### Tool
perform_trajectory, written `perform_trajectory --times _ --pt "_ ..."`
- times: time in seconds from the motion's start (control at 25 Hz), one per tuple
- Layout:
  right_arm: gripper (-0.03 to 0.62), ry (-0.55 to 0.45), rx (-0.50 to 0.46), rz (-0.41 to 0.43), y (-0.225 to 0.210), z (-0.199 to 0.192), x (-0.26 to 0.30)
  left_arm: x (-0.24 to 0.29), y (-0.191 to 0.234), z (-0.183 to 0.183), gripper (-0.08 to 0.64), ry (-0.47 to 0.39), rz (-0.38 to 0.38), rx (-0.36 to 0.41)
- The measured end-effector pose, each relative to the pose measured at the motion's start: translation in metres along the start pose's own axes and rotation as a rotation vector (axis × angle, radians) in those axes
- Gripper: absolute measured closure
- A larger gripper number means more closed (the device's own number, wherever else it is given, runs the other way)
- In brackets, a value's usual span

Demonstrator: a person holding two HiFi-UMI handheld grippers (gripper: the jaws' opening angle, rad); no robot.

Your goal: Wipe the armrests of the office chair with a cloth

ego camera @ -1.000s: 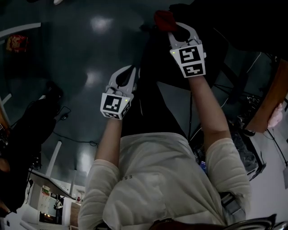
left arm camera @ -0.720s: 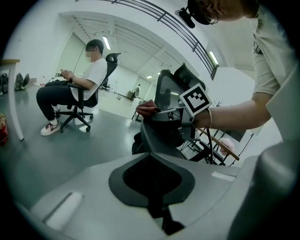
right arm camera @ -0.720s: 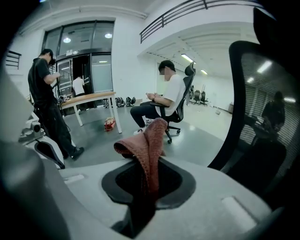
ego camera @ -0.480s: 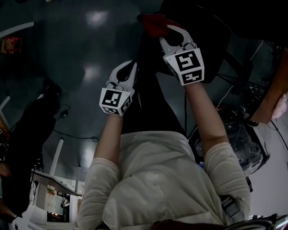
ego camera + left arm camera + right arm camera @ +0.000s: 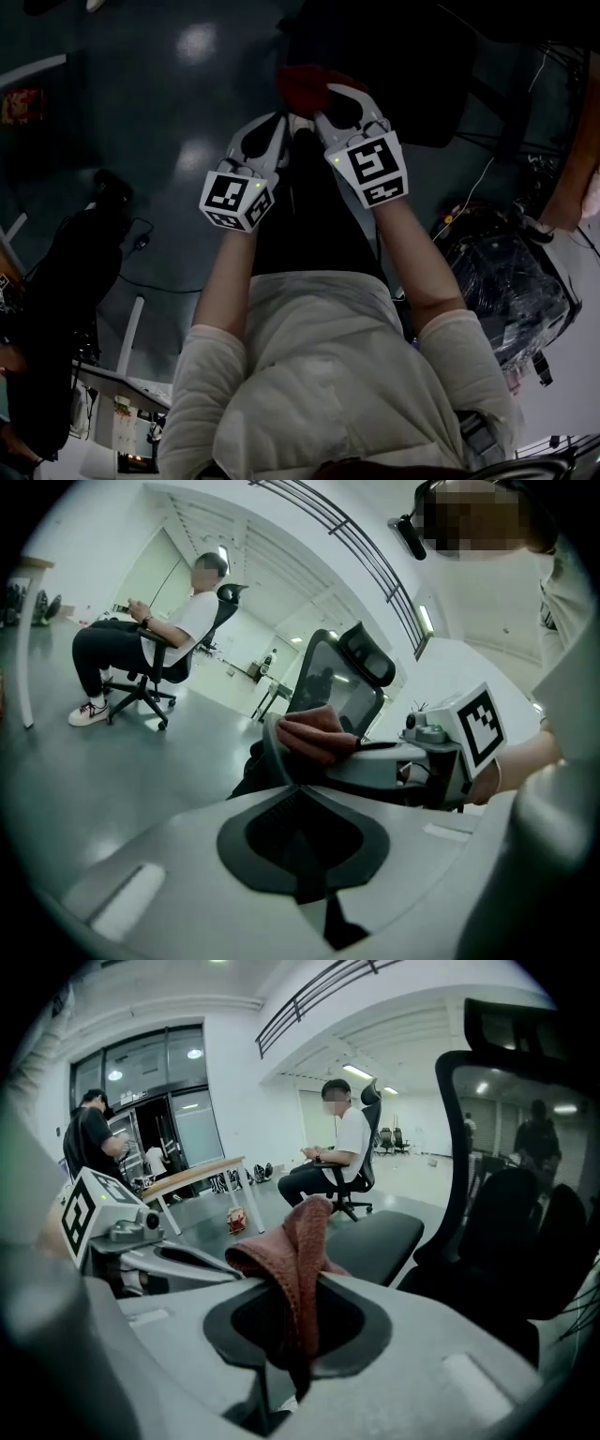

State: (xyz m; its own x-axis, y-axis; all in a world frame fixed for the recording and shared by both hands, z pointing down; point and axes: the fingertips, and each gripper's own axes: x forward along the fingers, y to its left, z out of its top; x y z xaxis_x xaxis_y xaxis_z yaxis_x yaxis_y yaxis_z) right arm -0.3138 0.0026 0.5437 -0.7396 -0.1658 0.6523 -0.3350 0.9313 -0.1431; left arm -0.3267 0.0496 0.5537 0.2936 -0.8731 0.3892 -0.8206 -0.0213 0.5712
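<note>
The right gripper point(image 5: 332, 96), at the upper centre of the head view, is clamping its jaws on a crumpled dark-red terry cloth point(image 5: 298, 1232), which is sticking up between them. The left gripper point(image 5: 277, 127) is sitting just beside it on the left, its jaws pressed together on nothing. The black mesh-backed office chair point(image 5: 497, 1166) is filling the right side of the right gripper view, its seat lying beyond the cloth.

Two grippers point(image 5: 279, 122) point(image 5: 325, 96), one red cloth point(image 5: 298, 1232), two office chairs point(image 5: 511, 1204) point(image 5: 364, 1152)
</note>
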Motion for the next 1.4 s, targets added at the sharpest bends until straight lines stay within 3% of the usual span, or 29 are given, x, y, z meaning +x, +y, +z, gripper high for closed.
perform_trajectory --times 0.24,0.4,0.52,0.68,0.8,1.04,1.4 --pt "0.548 -0.024 0.076 -0.005 0.042 -0.024 -0.025 -0.024 -0.003 -0.012 0.548 0.017 -0.014 0.019" --pt "0.548 -0.041 0.159 -0.029 0.042 -0.029 -0.044 -0.024 -0.010 -0.010 0.548 0.024 -0.041 0.039" --pt "0.548 -0.108 0.218 -0.106 0.011 -0.018 -0.062 -0.017 -0.010 -0.005 0.548 0.025 -0.040 0.046" --pt "0.548 -0.192 0.258 -0.235 -0.068 0.003 -0.069 -0.002 -0.004 0.001 0.548 0.031 -0.022 0.047" --pt "0.548 -0.210 0.256 -0.283 -0.128 0.017 -0.053 0.009 0.001 0.006 0.548 0.026 0.001 0.030" --pt "0.548 -0.175 0.405 -0.226 -0.191 0.020 0.006 0.025 0.014 0.021 0.548 -0.023 0.013 -0.070" --pt "0.549 -0.182 0.357 -0.113 -0.162 0.014 0.037 0.029 0.022 0.021 0.549 0.004 0.011 -0.043"
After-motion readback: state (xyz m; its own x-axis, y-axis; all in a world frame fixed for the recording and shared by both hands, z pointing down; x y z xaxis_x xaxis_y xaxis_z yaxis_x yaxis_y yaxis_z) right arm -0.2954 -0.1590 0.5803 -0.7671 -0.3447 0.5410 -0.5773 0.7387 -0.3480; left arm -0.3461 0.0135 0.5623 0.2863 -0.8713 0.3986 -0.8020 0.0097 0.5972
